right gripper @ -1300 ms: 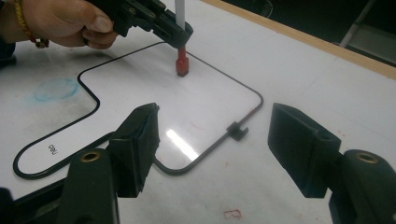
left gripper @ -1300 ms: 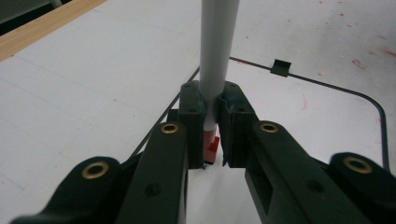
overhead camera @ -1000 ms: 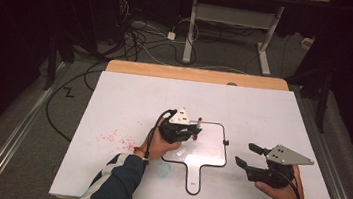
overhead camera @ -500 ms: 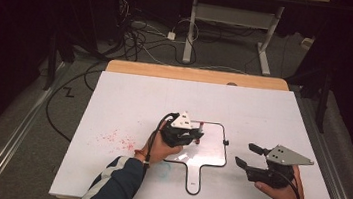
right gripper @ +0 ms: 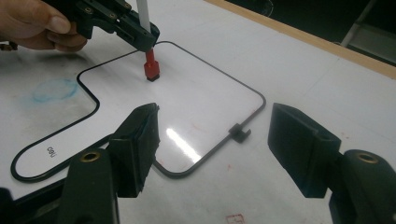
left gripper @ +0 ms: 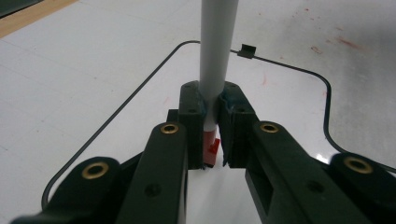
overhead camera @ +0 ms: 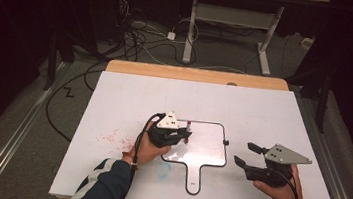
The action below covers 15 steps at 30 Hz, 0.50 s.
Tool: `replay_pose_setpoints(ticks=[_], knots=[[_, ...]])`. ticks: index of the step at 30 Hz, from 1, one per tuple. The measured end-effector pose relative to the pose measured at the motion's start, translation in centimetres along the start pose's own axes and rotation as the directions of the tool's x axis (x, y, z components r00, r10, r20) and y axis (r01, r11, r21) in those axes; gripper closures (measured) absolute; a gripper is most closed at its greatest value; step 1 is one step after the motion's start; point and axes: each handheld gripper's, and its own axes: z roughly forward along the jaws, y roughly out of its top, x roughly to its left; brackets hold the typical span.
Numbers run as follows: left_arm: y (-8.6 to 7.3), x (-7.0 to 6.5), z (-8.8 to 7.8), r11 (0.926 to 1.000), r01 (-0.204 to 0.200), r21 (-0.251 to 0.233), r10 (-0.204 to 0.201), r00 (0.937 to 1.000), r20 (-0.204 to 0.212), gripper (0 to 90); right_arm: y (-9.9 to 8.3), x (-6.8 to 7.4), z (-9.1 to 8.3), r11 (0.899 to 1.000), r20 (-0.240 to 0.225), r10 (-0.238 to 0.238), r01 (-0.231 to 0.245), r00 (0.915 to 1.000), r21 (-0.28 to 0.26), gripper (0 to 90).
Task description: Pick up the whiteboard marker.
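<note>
Left gripper (overhead camera: 180,136) clamped on upright marker (left gripper: 215,56), perhaps touching whiteboard (overhead camera: 208,153) near its far edge; right gripper (overhead camera: 248,155) agape alongside.

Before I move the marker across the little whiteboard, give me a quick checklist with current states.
1. Left tongs shut on the marker: ok.
2. Marker upright, red tip down on the whiteboard: ok.
3. Tip inside the board's black rim: ok.
4. Right tongs open, holding nothing, off to the board's side: ok.
5. Board held steady: not ok, nothing grips it.
6. Ink flowing from the tip: cannot tell.
</note>
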Motion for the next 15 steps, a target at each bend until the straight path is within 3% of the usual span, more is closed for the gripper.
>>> replay_pose_setpoints(ticks=[4,5,15], knots=[[0.2,0.0,-0.1,0.9993,0.02,-0.032,-0.02,0.9998,0.002,79.0,0.0,-0.2,0.4,1.0,-0.003,0.002,-0.002,1.0,0.006,34.4],[0.4,-0.2,-0.1,0.9995,0.013,-0.029,-0.014,0.9998,-0.012,79.0,0.1,-0.2,0.5,1.0,-0.001,0.001,-0.001,1.0,0.007,34.4],[1.9,-1.7,-0.5,0.9987,-0.011,-0.049,0.011,0.9999,-0.005,78.9,-0.3,-0.2,0.5,1.0,0.003,0.005,-0.005,1.0,0.003,34.4]])
